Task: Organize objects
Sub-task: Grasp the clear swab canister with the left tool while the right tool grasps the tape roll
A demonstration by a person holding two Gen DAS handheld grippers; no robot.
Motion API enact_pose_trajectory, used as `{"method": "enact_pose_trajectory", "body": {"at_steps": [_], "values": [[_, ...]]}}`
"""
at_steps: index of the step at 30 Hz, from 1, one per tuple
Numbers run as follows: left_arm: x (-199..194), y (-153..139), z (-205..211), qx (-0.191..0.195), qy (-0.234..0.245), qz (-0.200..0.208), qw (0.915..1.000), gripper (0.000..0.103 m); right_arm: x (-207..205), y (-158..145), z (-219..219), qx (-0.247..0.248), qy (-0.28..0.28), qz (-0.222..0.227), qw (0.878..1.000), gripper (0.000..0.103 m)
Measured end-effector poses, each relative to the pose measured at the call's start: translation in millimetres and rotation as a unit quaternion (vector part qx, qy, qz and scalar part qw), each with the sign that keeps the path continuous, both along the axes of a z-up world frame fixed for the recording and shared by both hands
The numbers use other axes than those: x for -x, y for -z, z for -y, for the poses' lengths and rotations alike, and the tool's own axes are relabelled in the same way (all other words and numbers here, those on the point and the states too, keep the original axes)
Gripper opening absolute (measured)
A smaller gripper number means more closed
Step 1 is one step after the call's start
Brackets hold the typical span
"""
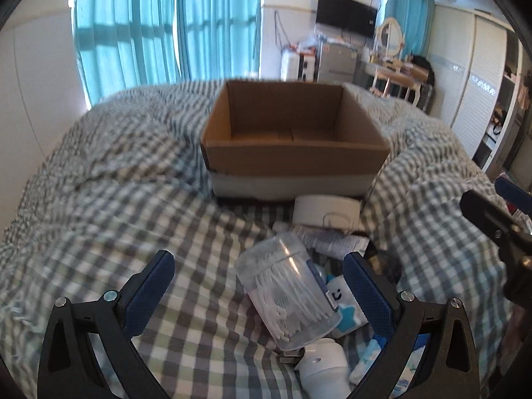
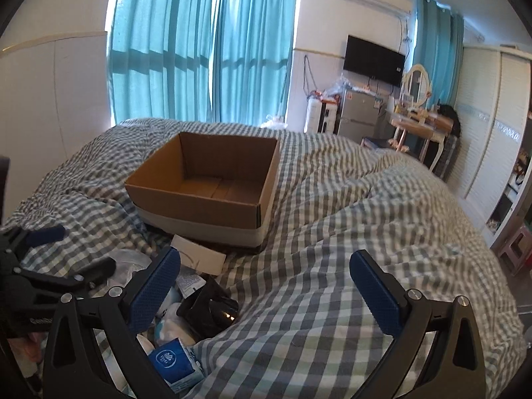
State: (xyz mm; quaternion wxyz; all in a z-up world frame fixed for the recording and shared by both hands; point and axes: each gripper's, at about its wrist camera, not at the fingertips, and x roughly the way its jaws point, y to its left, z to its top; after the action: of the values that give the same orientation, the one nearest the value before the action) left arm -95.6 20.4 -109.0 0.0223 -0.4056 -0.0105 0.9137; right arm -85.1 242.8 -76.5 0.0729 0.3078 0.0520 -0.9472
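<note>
An open, empty cardboard box [image 1: 292, 133] [image 2: 206, 179] stands on the bed ahead. A clear jar of cotton swabs [image 1: 289, 296] lies tilted on a pile of small items, between the fingers of my left gripper [image 1: 261, 286], closer to the right finger. That gripper is open and neither pad touches the jar. Under the jar are a white bottle [image 1: 324, 362] and blue-and-white packets [image 1: 349, 312]. My right gripper [image 2: 266, 291] is open over bare duvet, right of the pile, with nothing between its fingers.
A grey-checked duvet [image 2: 332, 232] covers the bed in rumpled folds. A white flat box [image 2: 199, 254], a black object [image 2: 212, 309] and a blue tissue pack [image 2: 173, 362] lie in the pile. Teal curtains, a fridge, a dressing table and a wardrobe stand beyond.
</note>
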Motion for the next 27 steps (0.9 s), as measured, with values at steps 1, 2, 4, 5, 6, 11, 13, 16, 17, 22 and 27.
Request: {"method": "enact_pose_trajectory", "body": {"at_steps": [1, 2, 4, 5, 6, 11, 13, 16, 17, 22, 27], "values": [[4.6, 6.0, 0.2, -0.006, 0.000, 0.014, 0.9999, 0.103, 4.5, 3.4, -2.1, 0.005, 0.000, 0.009, 1.000, 0.102], [8.9, 11.8, 0.5, -0.012, 0.000, 0.028, 0.9995, 0.103, 8.4, 6.8, -3.4, 0.010, 0.000, 0.018, 1.000, 0.102], [17.0, 23.5, 0.9, -0.026, 0.006, 0.052, 0.9983, 0.103, 15.0, 13.6, -5.3, 0.017, -0.001, 0.033, 0.999, 0.102], [19.6, 29.3, 1.0, -0.029, 0.005, 0.062, 0.9976, 0.103, 17.9, 17.2, -5.6, 0.020, -0.001, 0.038, 0.999, 0.102], [22.9, 34.4, 0.7, -0.028, 0.003, 0.074, 0.9968, 0.103, 20.6, 20.3, -5.7, 0.022, -0.001, 0.044, 0.999, 0.102], [30.4, 51.9, -8.3, -0.013, 0.015, 0.096, 0.9952, 0.102, 30.2, 32.2, -3.4, 0.026, -0.005, 0.069, 0.997, 0.102], [29.2, 54.4, -10.5, -0.021, 0.030, 0.095, 0.9948, 0.082, 33.7, 36.1, -2.4, 0.027, -0.007, 0.077, 0.997, 0.102], [25.1, 54.3, -9.3, -0.031, 0.039, 0.095, 0.9942, 0.079, 38.8, 38.3, -1.7, 0.031, -0.009, 0.087, 0.996, 0.102], [23.6, 52.2, -7.2, -0.036, 0.037, 0.095, 0.9941, 0.077, 40.5, 38.3, -1.3, 0.033, -0.010, 0.091, 0.995, 0.102], [19.0, 19.4, 8.5, -0.033, 0.021, 0.058, 0.9975, 0.073, 49.4, 29.6, 4.8, 0.040, -0.018, 0.096, 0.994, 0.102], [35.2, -20.3, 34.9, -0.025, 0.001, 0.004, 0.9997, 0.071, 72.4, 29.0, 29.7, 0.025, -0.026, 0.109, 0.993, 0.102]]}}
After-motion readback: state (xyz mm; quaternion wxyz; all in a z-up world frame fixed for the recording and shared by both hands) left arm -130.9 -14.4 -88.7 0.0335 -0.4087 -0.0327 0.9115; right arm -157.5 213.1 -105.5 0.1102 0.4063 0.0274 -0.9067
